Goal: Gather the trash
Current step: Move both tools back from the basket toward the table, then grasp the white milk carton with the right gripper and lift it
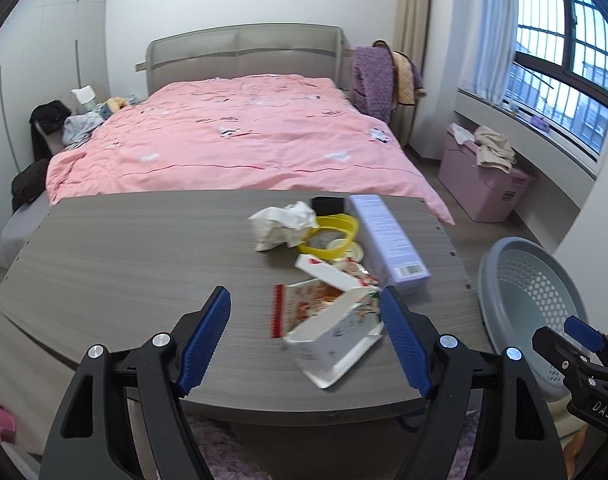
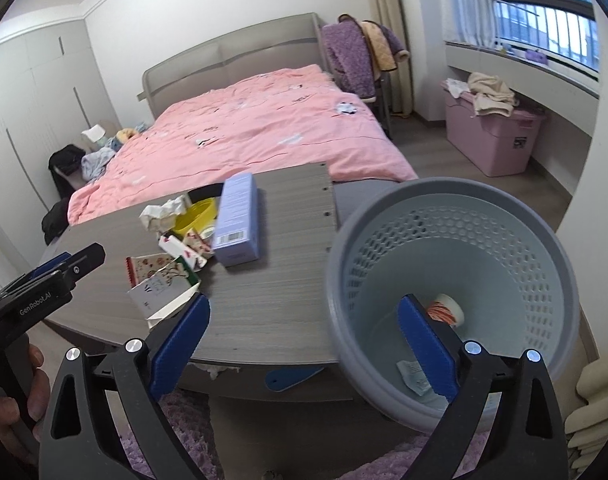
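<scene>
Trash lies on the worktop [image 1: 143,248]: an opened carton [image 1: 336,332] sits between the left gripper [image 1: 304,336] jaws, which stand apart without touching it. Right gripper [image 2: 304,340] jaws are spread wide and empty over the basket [image 2: 544,240], a paper cup [image 2: 448,310] just beyond the right-hand one.

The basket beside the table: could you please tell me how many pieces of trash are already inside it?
2: a paper cup on the basket floor and a small crumpled wrapper nearer the camera. The right gripper may hide more.
</scene>
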The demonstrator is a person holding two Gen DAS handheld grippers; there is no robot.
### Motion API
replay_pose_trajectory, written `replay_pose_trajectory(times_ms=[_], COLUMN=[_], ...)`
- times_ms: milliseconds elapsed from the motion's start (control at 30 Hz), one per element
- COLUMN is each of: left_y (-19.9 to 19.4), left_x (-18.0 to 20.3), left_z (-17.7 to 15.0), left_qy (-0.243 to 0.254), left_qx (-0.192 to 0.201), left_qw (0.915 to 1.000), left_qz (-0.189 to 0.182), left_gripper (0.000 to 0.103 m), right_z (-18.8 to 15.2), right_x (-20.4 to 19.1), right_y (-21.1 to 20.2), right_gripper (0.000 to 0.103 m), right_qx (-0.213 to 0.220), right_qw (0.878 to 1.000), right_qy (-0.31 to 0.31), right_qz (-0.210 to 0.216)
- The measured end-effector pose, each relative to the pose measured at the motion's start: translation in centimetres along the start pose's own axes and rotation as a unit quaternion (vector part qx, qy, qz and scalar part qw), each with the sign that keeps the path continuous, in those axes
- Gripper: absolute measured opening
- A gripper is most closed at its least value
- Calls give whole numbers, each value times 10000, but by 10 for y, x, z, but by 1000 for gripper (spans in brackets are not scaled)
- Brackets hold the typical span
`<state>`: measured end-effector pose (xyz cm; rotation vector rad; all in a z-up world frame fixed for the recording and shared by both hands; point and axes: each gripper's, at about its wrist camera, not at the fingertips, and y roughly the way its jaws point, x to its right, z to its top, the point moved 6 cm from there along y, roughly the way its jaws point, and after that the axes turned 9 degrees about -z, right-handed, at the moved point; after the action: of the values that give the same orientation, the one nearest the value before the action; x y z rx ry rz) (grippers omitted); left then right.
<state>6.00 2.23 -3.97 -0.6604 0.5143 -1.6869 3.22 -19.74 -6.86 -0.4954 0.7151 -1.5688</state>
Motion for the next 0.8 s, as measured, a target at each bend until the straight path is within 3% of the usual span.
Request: replay_pose_trajectory(times_ms=[433, 800], left_y=[-3, 3], left_x=[-79, -119], left_z=[-11, -23], left_qy=[-553, -829], left_qx=[-34, -148], left_qw=[9976, 9946], left_qz=[415, 603], left_gripper=[74, 74], right_z=[-2, -10], right_x=[-72, -117], right_y=[22, 46], right_gripper=[94, 96], right_qx=[-203, -419], right_qw=[9969, 9905], right_qy=[-699, -1185], right_qz=[314, 555])
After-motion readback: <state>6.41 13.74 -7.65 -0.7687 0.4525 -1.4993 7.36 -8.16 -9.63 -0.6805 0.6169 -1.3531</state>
